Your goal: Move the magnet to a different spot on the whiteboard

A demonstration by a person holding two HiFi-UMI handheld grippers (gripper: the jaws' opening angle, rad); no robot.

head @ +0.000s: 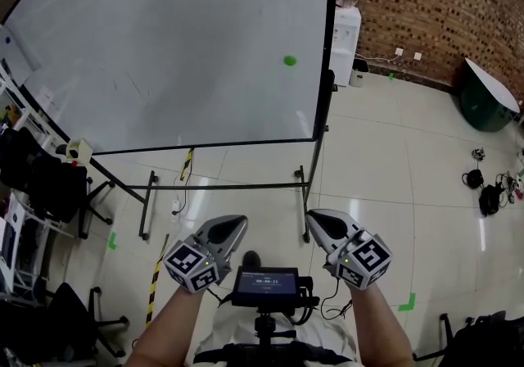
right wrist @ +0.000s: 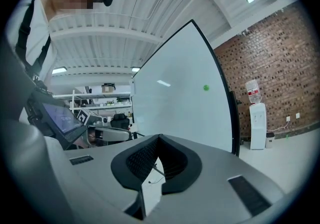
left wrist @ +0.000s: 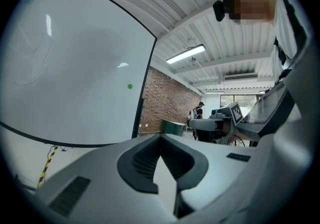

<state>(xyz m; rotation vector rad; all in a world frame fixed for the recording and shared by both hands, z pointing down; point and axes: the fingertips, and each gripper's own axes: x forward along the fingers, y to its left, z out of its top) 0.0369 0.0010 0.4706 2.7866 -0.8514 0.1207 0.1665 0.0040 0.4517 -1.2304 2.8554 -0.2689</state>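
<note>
A small green magnet [head: 290, 61] sticks to the right part of the large whiteboard [head: 164, 54], roughly mid-height. The magnet [left wrist: 130, 86] appears near the board's right edge in the left gripper view, and the magnet [right wrist: 206, 87] also shows on the whiteboard [right wrist: 180, 113] in the right gripper view. My left gripper [head: 232, 224] and right gripper [head: 321, 222] are held side by side close to my body, well short of the board and below it. Both point toward the board. Each has its jaws shut with nothing between them.
The whiteboard stands on a metal frame with floor legs [head: 147, 210]. A water dispenser [head: 344, 33] stands by the brick wall [head: 434, 5] to the board's right. A green round table [head: 487, 99] and bags [head: 490, 193] lie at right, black chairs [head: 49, 185] at left.
</note>
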